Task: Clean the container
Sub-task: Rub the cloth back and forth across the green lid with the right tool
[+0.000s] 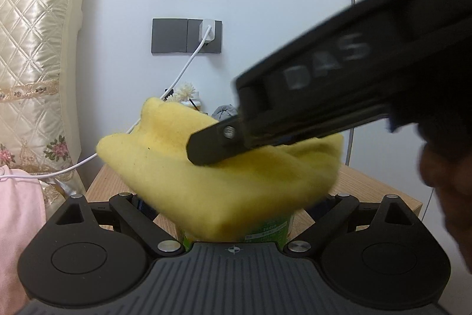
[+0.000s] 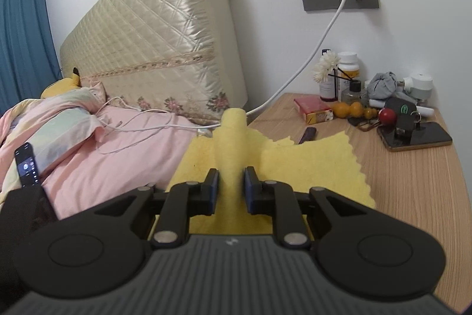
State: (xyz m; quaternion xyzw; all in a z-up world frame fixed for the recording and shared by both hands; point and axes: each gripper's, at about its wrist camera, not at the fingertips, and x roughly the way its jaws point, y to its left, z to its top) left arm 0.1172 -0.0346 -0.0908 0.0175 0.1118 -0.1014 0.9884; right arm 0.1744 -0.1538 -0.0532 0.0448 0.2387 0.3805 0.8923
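Note:
A yellow cloth lies draped over a green-labelled container, of which only a strip of label shows. My left gripper holds the container from both sides; its fingertips are hidden under the cloth. My right gripper is shut on a fold of the yellow cloth, which spreads out below it. In the left wrist view the right gripper's finger presses on the cloth from the upper right.
A wooden bedside table carries a phone, keys, a red box, oranges, bottles and a flower at the back. A white cable runs from the wall socket to the bed. A quilted headboard and pink bedding lie left.

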